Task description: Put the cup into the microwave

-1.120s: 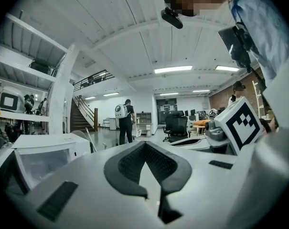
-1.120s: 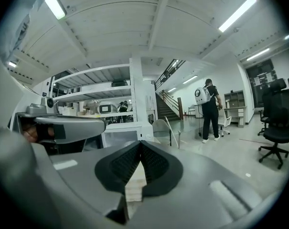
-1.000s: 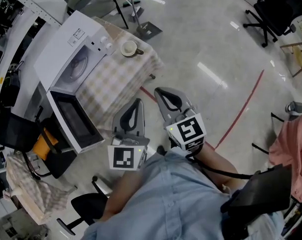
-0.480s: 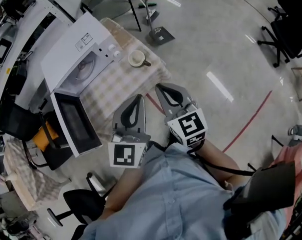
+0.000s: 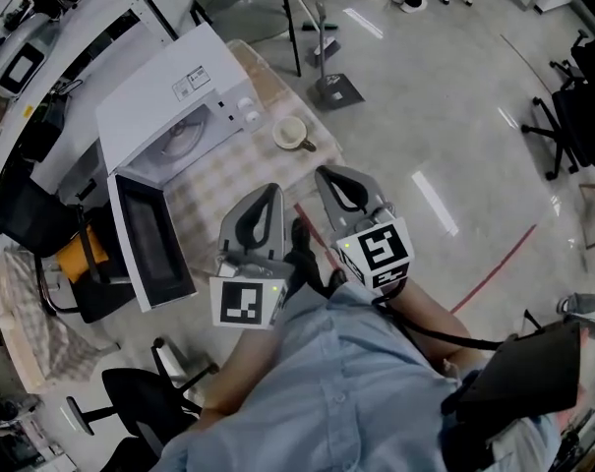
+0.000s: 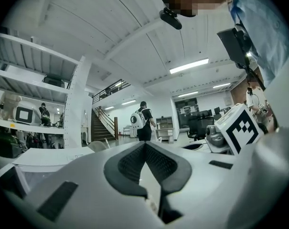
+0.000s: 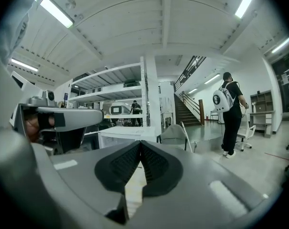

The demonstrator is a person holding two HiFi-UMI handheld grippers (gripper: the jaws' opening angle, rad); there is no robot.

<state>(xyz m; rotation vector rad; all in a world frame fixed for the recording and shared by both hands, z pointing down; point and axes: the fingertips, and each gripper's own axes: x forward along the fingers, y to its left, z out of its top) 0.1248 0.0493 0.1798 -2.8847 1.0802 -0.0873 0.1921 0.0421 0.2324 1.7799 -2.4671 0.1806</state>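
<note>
In the head view a cream cup (image 5: 291, 133) with a handle stands on the checked tablecloth of a small table (image 5: 223, 170), right of a white microwave (image 5: 174, 91). The microwave's door (image 5: 151, 249) stands swung open toward me. My left gripper (image 5: 268, 192) and right gripper (image 5: 327, 173) are side by side at the table's near edge, a short way from the cup, touching nothing. The left gripper (image 6: 144, 144) and the right gripper (image 7: 141, 143) each show their pads meeting at the tips, shut with nothing between them. The cup is in neither gripper view.
Shelving with equipment (image 5: 41, 28) runs along the left behind the microwave. A black chair (image 5: 145, 401) stands at lower left, office chairs (image 5: 572, 116) at far right. A floor stand (image 5: 334, 88) sits beyond the table. A person with a backpack (image 7: 229, 111) walks in the distance.
Both grippers have moved forward to the table's edge. The microwave, its open door and the cup now lie nearer to them in the head view. The jaws have stayed shut.
</note>
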